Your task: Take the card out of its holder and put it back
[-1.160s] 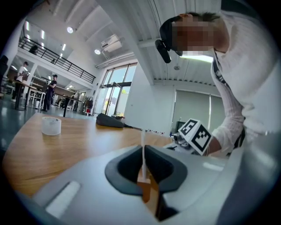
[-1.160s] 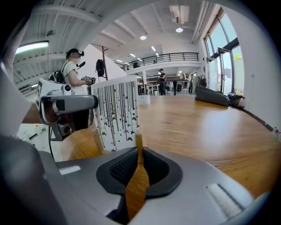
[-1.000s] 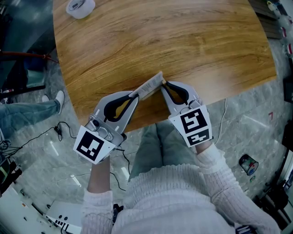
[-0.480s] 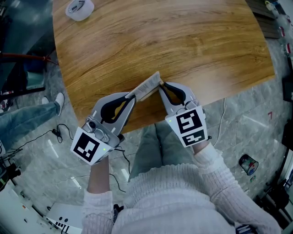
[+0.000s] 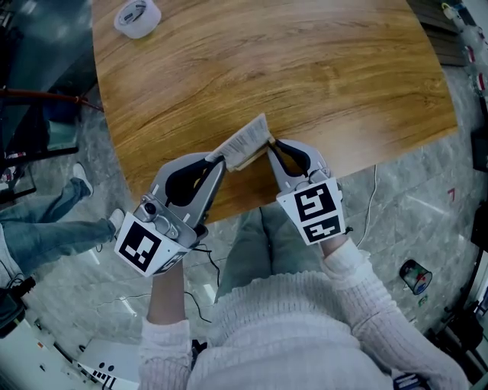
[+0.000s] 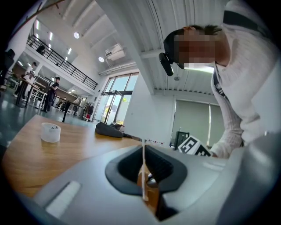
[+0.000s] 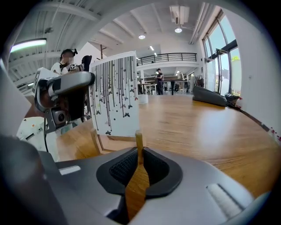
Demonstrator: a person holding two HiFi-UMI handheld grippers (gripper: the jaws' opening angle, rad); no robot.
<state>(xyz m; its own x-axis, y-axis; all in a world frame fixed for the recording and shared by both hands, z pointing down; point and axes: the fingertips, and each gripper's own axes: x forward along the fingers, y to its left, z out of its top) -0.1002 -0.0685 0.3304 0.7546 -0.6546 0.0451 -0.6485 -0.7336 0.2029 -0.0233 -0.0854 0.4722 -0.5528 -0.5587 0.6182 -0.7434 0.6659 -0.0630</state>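
Big open lab hall here: railed mezzanine (image 6: pixel 61 59) overhead, ceiling lights (image 6: pixel 77 35), tall windows (image 6: pixel 115 99), people (image 6: pixel 52 90) standing far off, a cable (image 5: pixel 371 194) trailing over the floor (image 5: pixel 412 206).

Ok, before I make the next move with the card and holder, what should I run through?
1. Left gripper shut on the card by its edge: ok.
2. Right gripper shut on the wooden holder: ok.
3. Card clear of the holder's slot: cannot tell.
4. Card flat, not bent: ok.
5. Tape roll far from the work, at the table corner: ok.
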